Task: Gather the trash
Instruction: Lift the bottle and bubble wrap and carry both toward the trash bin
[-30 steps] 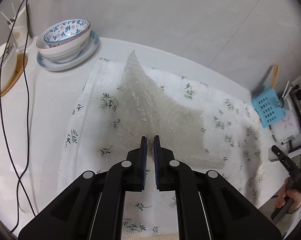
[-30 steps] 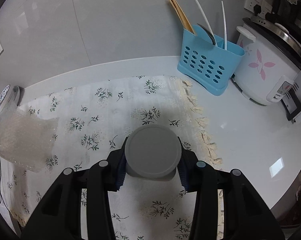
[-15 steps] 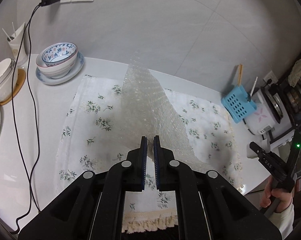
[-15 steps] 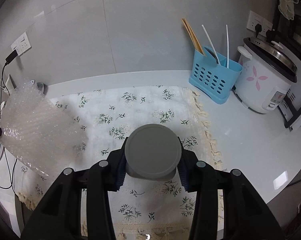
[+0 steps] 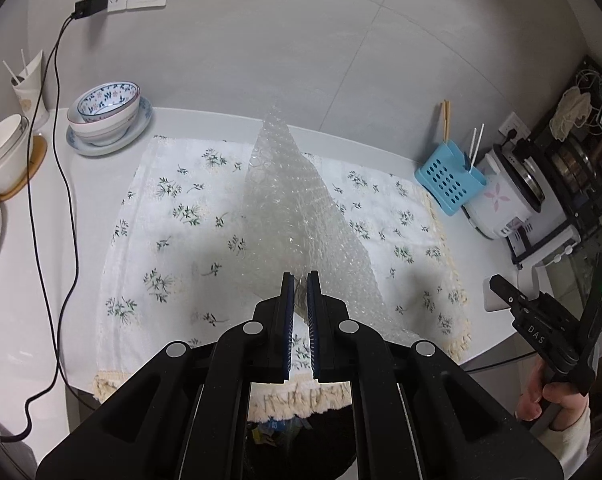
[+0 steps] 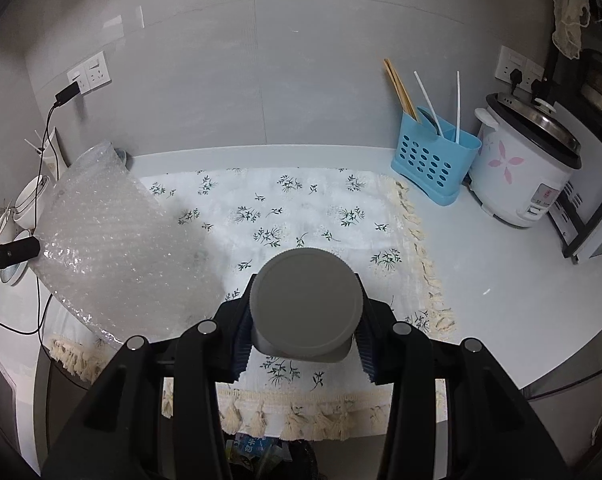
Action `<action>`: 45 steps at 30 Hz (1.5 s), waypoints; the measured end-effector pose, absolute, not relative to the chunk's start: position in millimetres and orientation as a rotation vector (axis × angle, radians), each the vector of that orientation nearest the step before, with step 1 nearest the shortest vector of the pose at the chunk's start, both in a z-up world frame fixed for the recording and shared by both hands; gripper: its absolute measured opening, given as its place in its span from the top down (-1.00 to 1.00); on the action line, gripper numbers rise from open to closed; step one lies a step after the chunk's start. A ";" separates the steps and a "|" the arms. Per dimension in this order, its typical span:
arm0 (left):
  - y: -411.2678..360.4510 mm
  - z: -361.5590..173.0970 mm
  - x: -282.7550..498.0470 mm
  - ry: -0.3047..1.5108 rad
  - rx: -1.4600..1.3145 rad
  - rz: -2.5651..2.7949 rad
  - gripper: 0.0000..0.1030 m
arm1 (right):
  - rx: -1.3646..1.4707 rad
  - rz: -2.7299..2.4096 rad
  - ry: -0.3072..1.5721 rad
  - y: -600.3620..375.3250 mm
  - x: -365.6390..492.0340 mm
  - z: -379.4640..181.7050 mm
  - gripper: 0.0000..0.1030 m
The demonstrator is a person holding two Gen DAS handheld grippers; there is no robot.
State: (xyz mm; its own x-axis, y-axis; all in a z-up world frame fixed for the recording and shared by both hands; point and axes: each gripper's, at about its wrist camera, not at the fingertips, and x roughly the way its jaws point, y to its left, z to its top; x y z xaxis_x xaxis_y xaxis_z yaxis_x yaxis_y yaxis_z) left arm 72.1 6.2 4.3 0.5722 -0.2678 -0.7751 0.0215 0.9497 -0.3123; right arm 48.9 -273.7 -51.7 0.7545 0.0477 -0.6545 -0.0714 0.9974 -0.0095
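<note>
My left gripper [image 5: 299, 280] is shut on a sheet of clear bubble wrap [image 5: 289, 208] and holds it up in the air above the floral cloth [image 5: 173, 216]. The bubble wrap also shows at the left of the right wrist view [image 6: 121, 248]. My right gripper [image 6: 305, 332] is shut on a grey round-lidded container [image 6: 305, 304], held above the front of the cloth [image 6: 301, 204]. The right gripper also shows at the right edge of the left wrist view [image 5: 541, 328]. A dark bin with trash in it lies below the table's front edge [image 6: 261, 452].
Stacked bowls on a plate [image 5: 107, 114], a white bowl on a wooden coaster [image 5: 3, 152] and a black cable [image 5: 65, 184] lie at the left. A blue utensil caddy [image 6: 435, 160] and a white rice cooker [image 6: 529, 172] stand at the right.
Both grippers have pulled up and back from the table. The bubble wrap has lifted off the cloth. The table's front edge and the bin below have come into view.
</note>
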 end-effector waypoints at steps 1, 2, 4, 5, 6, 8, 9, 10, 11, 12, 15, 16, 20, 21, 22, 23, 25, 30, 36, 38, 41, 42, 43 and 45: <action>4.5 5.4 66.8 0.947 -0.279 -0.174 0.89 | -0.034 0.068 0.712 -272.9 44.1 -51.8 0.21; 3.2 5.9 62.5 0.946 -0.279 -0.177 0.89 | -0.037 0.069 0.711 -272.4 39.0 -52.1 0.21; 1.1 7.0 52.8 0.945 -0.282 -0.186 0.89 | -0.046 0.070 0.707 -271.6 29.0 -52.8 0.21; 0.5 7.1 49.4 0.945 -0.283 -0.189 0.89 | -0.050 0.070 0.704 -271.3 23.9 -53.4 0.21; -0.5 7.3 44.4 0.945 -0.285 -0.193 0.89 | -0.052 0.070 0.705 -271.6 18.6 -54.2 0.21; -3.6 7.8 35.0 0.943 -0.283 -0.197 0.89 | -0.051 0.076 0.709 -271.6 8.9 -56.1 0.21; -4.9 7.8 30.3 0.943 -0.285 -0.198 0.89 | -0.052 0.078 0.710 -271.7 4.6 -56.9 0.21; -5.9 7.9 25.9 0.943 -0.287 -0.201 0.89 | -0.054 0.080 0.712 -271.9 0.1 -58.2 0.21; -7.2 8.2 21.0 0.942 -0.288 -0.205 0.89 | -0.051 0.086 0.716 -272.4 -4.0 -59.7 0.21; -8.5 8.5 16.1 0.942 -0.288 -0.207 0.89 | -0.050 0.089 0.719 -272.5 -7.1 -61.1 0.21; -12.5 8.4 4.2 0.945 -0.281 -0.221 0.89 | -0.040 0.096 0.728 -273.7 -17.1 -66.3 0.21; -13.4 7.8 1.3 0.947 -0.279 -0.222 0.89 | -0.041 0.096 0.729 -274.0 -19.5 -67.9 0.21; -17.5 3.9 -12.3 0.956 -0.273 -0.227 0.89 | -0.042 0.105 0.738 -274.5 -31.6 -75.0 0.21; -18.7 3.1 -16.6 0.958 -0.271 -0.230 0.89 | -0.041 0.106 0.741 -274.7 -34.4 -76.7 0.21; -19.7 2.8 -20.4 0.958 -0.271 -0.232 0.89 | -0.040 0.109 0.743 -275.1 -36.3 -78.2 0.21; -20.7 2.1 -24.9 0.959 -0.271 -0.235 0.89 | -0.038 0.113 0.747 -275.8 -38.6 -79.8 0.21; -22.1 1.3 -34.0 0.962 -0.272 -0.241 0.89 | -0.033 0.121 0.753 -276.2 -43.5 -82.3 0.21; -21.8 1.4 -53.4 0.958 -0.279 -0.248 0.89 | -0.033 0.142 0.755 -275.6 -55.0 -85.2 0.21; -26.3 -6.2 -71.3 0.967 -0.267 -0.253 0.89 | -0.028 0.170 0.769 -274.4 -68.5 -92.7 0.21; -28.7 -11.5 -76.0 0.980 -0.264 -0.249 0.89 | -0.030 0.177 0.777 -273.1 -73.5 -96.4 0.21; -32.3 -20.3 -85.3 0.999 -0.257 -0.249 0.89 | -0.030 0.191 0.793 -272.8 -81.4 -102.8 0.21; -33.7 -23.9 -89.0 1.007 -0.256 -0.251 0.89 | -0.033 0.194 0.797 -272.2 -84.8 -105.2 0.21; -35.0 -27.5 -92.0 1.014 -0.253 -0.251 0.89 | -0.037 0.198 0.802 -271.9 -88.8 -108.6 0.21; -37.3 -36.3 -99.5 1.028 -0.250 -0.251 0.89 | -0.039 0.206 0.813 -271.8 -95.1 -114.9 0.21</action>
State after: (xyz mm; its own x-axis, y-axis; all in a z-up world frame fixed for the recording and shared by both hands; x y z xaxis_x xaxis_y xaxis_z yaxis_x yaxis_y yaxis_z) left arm -99.5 -37.3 -36.3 0.4931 -0.3205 -0.8088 0.0880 0.9433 -0.3201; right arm -95.1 -271.8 -114.9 0.6686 0.1674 -0.7246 -0.1976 0.9793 0.0439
